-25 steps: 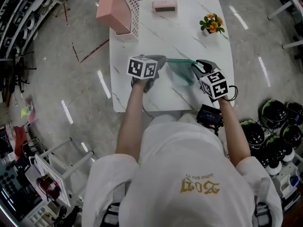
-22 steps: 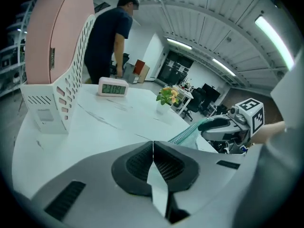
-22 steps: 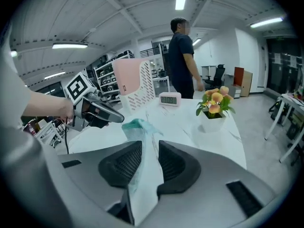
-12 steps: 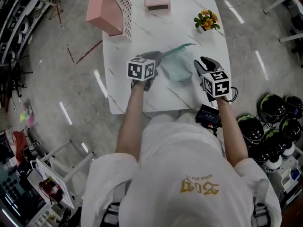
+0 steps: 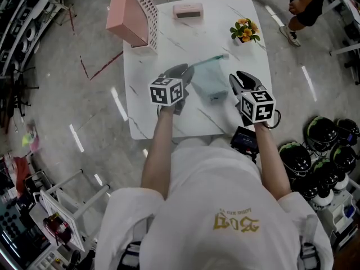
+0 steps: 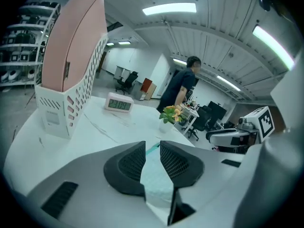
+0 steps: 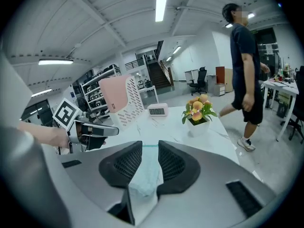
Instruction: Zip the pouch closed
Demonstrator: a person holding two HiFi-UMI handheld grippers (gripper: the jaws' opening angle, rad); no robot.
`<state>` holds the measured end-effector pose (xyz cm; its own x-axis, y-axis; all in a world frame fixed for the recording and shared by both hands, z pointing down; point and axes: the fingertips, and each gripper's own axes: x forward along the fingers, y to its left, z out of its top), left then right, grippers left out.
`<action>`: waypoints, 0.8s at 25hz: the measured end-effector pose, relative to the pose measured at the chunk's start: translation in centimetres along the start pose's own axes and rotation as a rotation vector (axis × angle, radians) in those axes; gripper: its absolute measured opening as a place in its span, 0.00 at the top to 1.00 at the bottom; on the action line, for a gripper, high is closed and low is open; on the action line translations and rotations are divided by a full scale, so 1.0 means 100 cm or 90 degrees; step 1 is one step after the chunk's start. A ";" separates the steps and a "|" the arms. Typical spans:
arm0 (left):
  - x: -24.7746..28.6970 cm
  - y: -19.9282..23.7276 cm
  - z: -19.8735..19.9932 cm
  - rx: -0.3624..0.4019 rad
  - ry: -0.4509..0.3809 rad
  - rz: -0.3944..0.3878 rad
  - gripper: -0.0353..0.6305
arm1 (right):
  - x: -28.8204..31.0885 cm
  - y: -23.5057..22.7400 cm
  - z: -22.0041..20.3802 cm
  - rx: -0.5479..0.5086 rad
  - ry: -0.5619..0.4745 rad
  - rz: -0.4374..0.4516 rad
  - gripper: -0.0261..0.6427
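Note:
The teal pouch [image 5: 209,79] lies flat on the white marble table [image 5: 169,117], between my two grippers. My left gripper [image 5: 183,71] is at the pouch's left end. Its jaws have just been opening, and in the left gripper view the pouch [image 6: 159,177] shows in the gap without either pad pressing on it. My right gripper [image 5: 237,77] stands a little right of the pouch, apart from it. Its jaws have just closed slightly but a gap remains, and the pouch [image 7: 147,172] shows through that gap untouched.
A pink file holder [image 5: 135,13] stands at the table's far left. A pink clock [image 5: 187,10] sits at the far edge and a small flower pot [image 5: 246,30] at the far right. A person [image 5: 304,1] walks past the table's far right corner. Helmets [image 5: 318,151] lie on the floor at the right.
The pouch, held stretched between both grippers a second ago, now rests on the table. The left jaws have opened and the right gripper has drawn away to the right. A person has walked in.

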<state>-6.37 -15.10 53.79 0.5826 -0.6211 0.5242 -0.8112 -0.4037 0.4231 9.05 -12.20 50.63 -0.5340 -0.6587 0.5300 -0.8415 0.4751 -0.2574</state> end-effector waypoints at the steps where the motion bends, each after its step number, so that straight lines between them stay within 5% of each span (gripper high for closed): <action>1: -0.005 -0.004 0.005 0.003 -0.015 0.002 0.79 | -0.002 0.002 0.004 0.006 -0.010 0.000 0.79; 6: -0.040 -0.025 0.033 -0.001 -0.098 0.015 0.92 | -0.015 0.012 0.026 0.009 -0.055 0.001 0.84; 9: -0.063 -0.040 0.048 0.001 -0.140 0.018 0.92 | -0.024 0.020 0.044 0.015 -0.086 0.016 0.94; 14: -0.093 -0.057 0.076 0.015 -0.209 0.017 0.93 | -0.034 0.028 0.069 0.035 -0.127 0.023 0.94; 20: -0.107 -0.061 0.090 0.045 -0.230 0.033 0.93 | -0.032 0.043 0.075 -0.029 -0.132 0.018 0.94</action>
<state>-8.12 -12.07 38.94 0.4955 -0.8339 0.2430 -0.8477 -0.4033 0.3446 6.56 -12.46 41.77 -0.5670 -0.7482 0.3447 -0.8237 0.5178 -0.2310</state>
